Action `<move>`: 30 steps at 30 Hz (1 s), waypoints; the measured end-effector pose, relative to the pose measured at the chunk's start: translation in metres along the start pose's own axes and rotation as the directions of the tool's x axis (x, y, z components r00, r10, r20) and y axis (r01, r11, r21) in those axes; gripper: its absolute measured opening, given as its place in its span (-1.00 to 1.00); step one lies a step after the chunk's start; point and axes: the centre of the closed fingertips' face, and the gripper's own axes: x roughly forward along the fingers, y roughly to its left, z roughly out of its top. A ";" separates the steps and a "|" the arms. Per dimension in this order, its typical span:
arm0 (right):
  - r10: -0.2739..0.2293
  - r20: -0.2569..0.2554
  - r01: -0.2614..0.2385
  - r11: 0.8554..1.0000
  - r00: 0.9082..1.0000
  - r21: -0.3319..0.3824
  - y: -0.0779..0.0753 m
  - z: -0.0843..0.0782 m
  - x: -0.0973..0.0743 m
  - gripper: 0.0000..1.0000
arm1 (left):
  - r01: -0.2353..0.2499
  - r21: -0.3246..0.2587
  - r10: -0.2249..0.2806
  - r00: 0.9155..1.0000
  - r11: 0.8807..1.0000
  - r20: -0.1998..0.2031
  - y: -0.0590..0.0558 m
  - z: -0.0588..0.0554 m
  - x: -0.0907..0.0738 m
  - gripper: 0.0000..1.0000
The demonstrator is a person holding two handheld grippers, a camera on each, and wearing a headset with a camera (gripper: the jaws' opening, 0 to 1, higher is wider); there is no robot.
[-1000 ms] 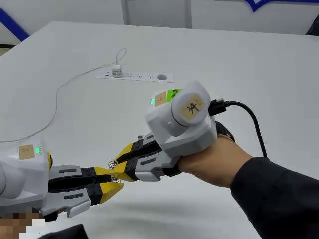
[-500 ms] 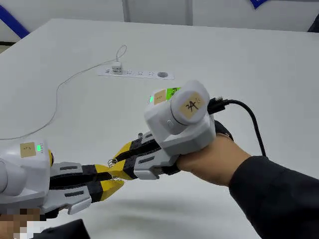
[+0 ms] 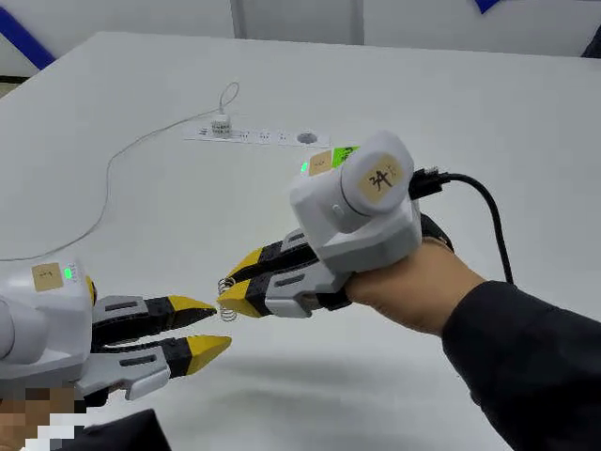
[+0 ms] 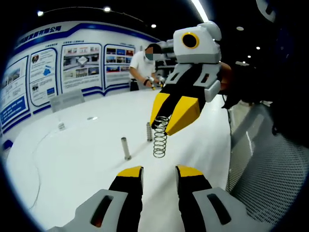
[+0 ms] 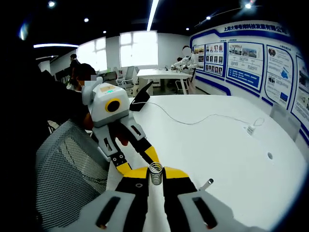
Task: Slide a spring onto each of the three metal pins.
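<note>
Head view, what is entered?
— Item 1: right gripper (image 3: 223,293), carried in a hand (image 3: 418,287), clenched on one spring (image 3: 229,313) at its yellow tips. Item 2: left gripper (image 3: 223,324), released, jaws apart with nothing between them, tips just beside the spring and not touching it. Item 3: white counter (image 3: 423,94), bearing a power strip (image 3: 258,139) and a white cable (image 3: 113,169), both well apart from the grippers.
— Left gripper view?
— Spring: pinched at its top end, hanging upright below the right gripper's tips, over the counter, between the two grippers. First metal pin (image 4: 125,148): upright on the counter, bare. Second metal pin (image 4: 149,131): upright, bare, just beside the spring in this view; whether they touch cannot be told.
— Right gripper view?
— Spring: seen end-on, seated between that gripper's own jaws. Left gripper: facing it, close in front.
</note>
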 end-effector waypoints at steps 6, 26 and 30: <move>-0.063 0.016 0.062 0.998 0.998 0.012 -0.024 0.004 -0.010 -0.76 | -0.024 -0.025 0.024 1.000 0.999 0.003 0.005 0.000 -0.001 -0.24; -0.243 0.021 0.240 0.966 0.970 0.100 -0.101 -0.006 -0.008 -0.76 | -0.050 -0.063 0.050 0.999 0.997 -0.011 0.008 -0.002 -0.001 0.14; -0.241 0.007 0.239 0.965 0.971 0.105 -0.106 -0.012 -0.001 -0.76 | -0.052 -0.066 0.051 0.999 0.996 -0.011 0.009 -0.003 -0.001 0.16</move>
